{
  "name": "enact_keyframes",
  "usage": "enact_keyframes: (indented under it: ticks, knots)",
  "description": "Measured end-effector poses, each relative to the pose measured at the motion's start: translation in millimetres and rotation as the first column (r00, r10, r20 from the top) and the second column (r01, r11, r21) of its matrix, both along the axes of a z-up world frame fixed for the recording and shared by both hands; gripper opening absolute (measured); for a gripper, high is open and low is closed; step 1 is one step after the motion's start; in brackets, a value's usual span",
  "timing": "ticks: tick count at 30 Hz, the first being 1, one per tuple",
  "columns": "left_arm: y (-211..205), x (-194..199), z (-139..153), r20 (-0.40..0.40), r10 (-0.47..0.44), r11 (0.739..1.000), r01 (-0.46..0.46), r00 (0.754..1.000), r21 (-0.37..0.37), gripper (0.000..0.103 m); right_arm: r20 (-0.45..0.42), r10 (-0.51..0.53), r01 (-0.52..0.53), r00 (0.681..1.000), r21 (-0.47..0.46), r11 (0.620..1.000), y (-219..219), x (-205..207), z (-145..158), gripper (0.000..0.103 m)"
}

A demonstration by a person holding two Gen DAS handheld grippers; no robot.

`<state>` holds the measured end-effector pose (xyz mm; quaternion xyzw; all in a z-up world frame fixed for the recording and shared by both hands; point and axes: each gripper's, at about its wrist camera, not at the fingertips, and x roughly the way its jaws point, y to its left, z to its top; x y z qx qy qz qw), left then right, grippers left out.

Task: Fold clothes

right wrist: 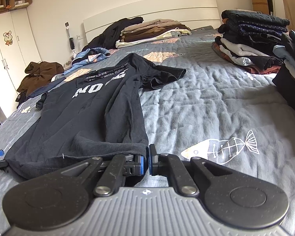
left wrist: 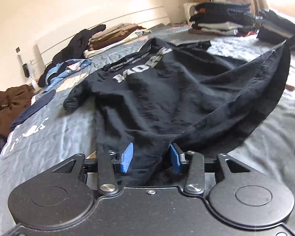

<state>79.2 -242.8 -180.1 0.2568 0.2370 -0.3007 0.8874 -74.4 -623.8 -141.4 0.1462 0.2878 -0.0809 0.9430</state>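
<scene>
Grey quilted bed (right wrist: 206, 102) carries a black T-shirt (right wrist: 92, 108). Right hand-held gripper (right wrist: 148, 159) pinches its hem corner; left hand-held gripper (left wrist: 151, 157) stands spread around bunched hem. Lift both corners evenly, keeping the hem taut.

Left claw (left wrist: 151, 160) sits low at 6 o'clock in its own view with the blue pads (left wrist: 126, 160) parted around bunched black cloth, while the right claw (right wrist: 148, 162) at 6 o'clock is squeezed tight, pads nearly touching, pinching a hem.
</scene>
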Motion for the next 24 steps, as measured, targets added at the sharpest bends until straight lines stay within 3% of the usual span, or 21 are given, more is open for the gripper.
enact_keyframes:
  ticks: [2,4,7,10,14,17,19,21,24]
  knots:
    - [-5,-2,-7,0.028,-0.006,0.998,0.004,1.000,0.066,0.043,-0.003,0.005,-0.005,1.000,-0.002,1.000,0,1,-1,0.005]
    - [-11,-9,-17,0.073,-0.035,0.987,0.023,0.997,0.161,0.050,-0.005,0.009,-0.009,1.000,-0.001,1.000,1,1,-1,0.005]
    - [-16,-22,-34,0.140,-0.103,0.948,0.055,0.985,0.313,0.057,-0.008,0.013,-0.013,1.000,-0.007,1.000,2,2,-1,0.005]
    - [-12,-27,-39,0.180,-0.119,0.924,0.042,0.976,0.380,0.059,-0.014,0.010,-0.010,1.000,-0.011,1.000,2,2,-2,0.005]
    - [0,-19,-36,0.180,-0.064,0.922,-0.011,0.982,0.387,0.058,-0.025,0.004,-0.005,1.000,-0.012,1.000,0,1,-4,0.005]
    - [1,-12,-32,0.152,-0.040,0.935,-0.016,0.987,0.353,0.034,-0.033,0.012,-0.012,0.999,-0.019,1.000,1,2,-5,0.005]
    - [0,-10,-33,0.160,-0.033,0.931,-0.028,0.987,0.364,0.008,-0.043,0.017,-0.018,0.999,-0.031,0.999,4,3,-6,0.005]
    - [6,-5,-23,0.126,-0.002,0.953,-0.036,0.992,0.300,0.008,-0.046,0.020,-0.022,0.999,-0.039,0.999,5,3,-6,0.005]
    - [21,3,3,0.081,0.076,0.987,-0.086,0.994,0.135,0.008,-0.037,0.016,-0.017,0.999,-0.033,0.999,2,0,-4,0.005]
